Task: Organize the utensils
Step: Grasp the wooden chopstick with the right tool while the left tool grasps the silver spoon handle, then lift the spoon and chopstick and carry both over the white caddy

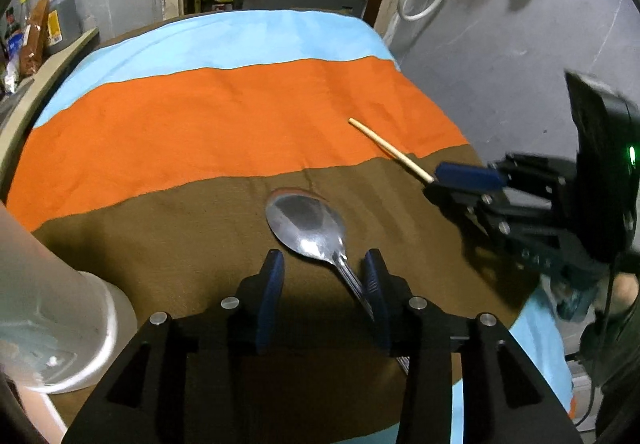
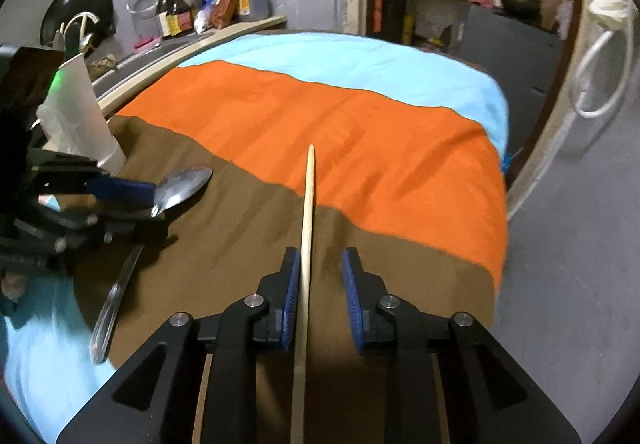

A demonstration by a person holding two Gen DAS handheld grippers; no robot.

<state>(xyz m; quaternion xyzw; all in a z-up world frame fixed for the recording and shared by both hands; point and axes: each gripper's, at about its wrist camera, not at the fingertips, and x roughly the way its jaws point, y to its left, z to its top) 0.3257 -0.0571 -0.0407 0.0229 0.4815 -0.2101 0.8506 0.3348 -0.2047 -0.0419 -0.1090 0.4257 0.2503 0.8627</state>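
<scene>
Two handheld grippers work over a table covered w/ a striped cloth [image 1: 200, 124] in light blue, orange and brown bands.

Left gripper [image 1: 324, 264]: jaws apart, roughly half open, holding nothing. A metal spoon [image 1: 306, 222] lies flat on the brown band, bowl pointing away; its handle runs back between the blue pads, right against the inner face of the right-hand pad [image 1: 374, 276]. From the right wrist view the same spoon [image 2: 182, 184] shows its handle passing under the left gripper [image 2: 132, 190].

Right gripper [image 2: 320, 268]: jaws also apart, nothing clamped. A pale wooden chopstick [image 2: 307, 212] lies on the cloth between the pads, close beside the left-hand pad [image 2: 291, 284]; can't tell if it touches. Its far tip reaches onto the orange band. In the left view the chopstick [image 1: 390, 150] meets the right gripper [image 1: 440, 180] at its tips.

A white cylindrical container [image 1: 48, 308] stands on the brown band, left of the spoon. Sauce bottles [image 2: 180, 8] line a counter beyond.
</scene>
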